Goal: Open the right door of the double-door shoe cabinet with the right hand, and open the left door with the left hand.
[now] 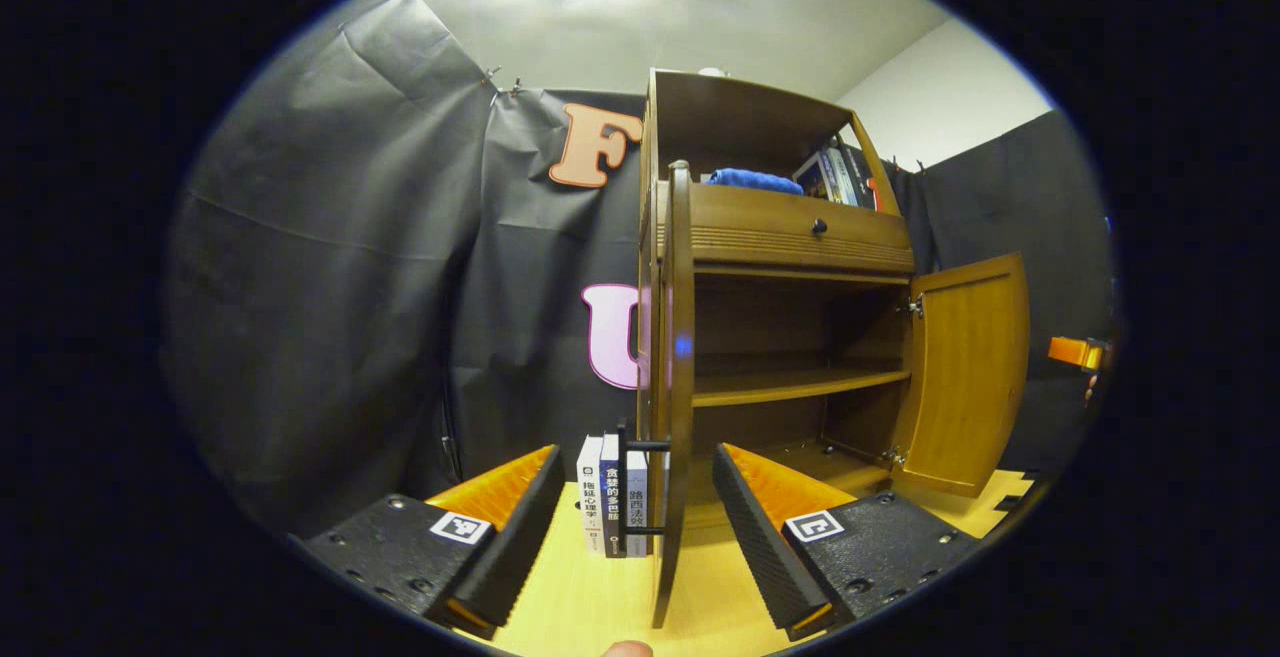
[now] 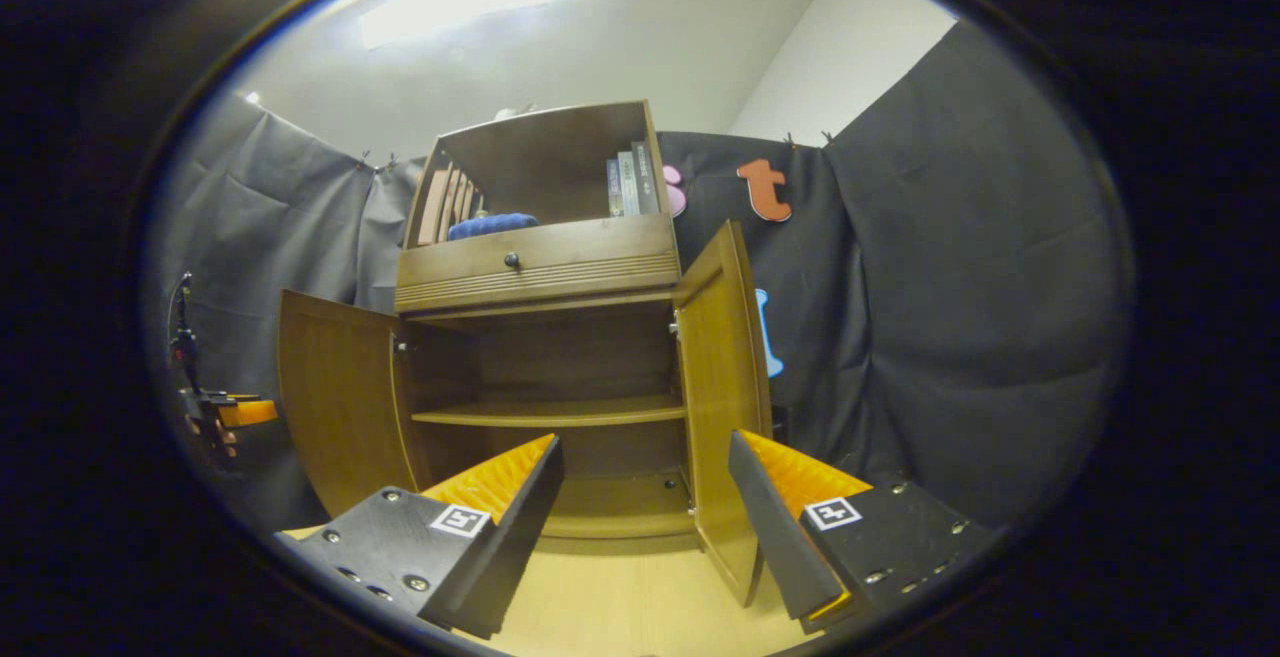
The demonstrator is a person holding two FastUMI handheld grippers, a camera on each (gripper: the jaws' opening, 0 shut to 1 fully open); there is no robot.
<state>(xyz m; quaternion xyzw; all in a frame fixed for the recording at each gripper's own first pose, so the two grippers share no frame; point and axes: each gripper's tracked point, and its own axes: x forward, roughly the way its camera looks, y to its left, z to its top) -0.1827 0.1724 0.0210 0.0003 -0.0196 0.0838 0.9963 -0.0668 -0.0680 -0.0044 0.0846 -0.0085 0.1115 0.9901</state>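
Brown wooden doors, stiff and light, are standing open; grab their edges. Left gripper point(image 1: 632, 527) and right gripper point(image 2: 645, 522) are gaping wide, holding nothing.

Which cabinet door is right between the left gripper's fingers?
The left door. In the left gripper view it stands edge-on between the open fingers of the left gripper. The right door hangs open farther back, off to the side.

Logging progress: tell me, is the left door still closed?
No. The left door stands swung wide, baring the shelf.
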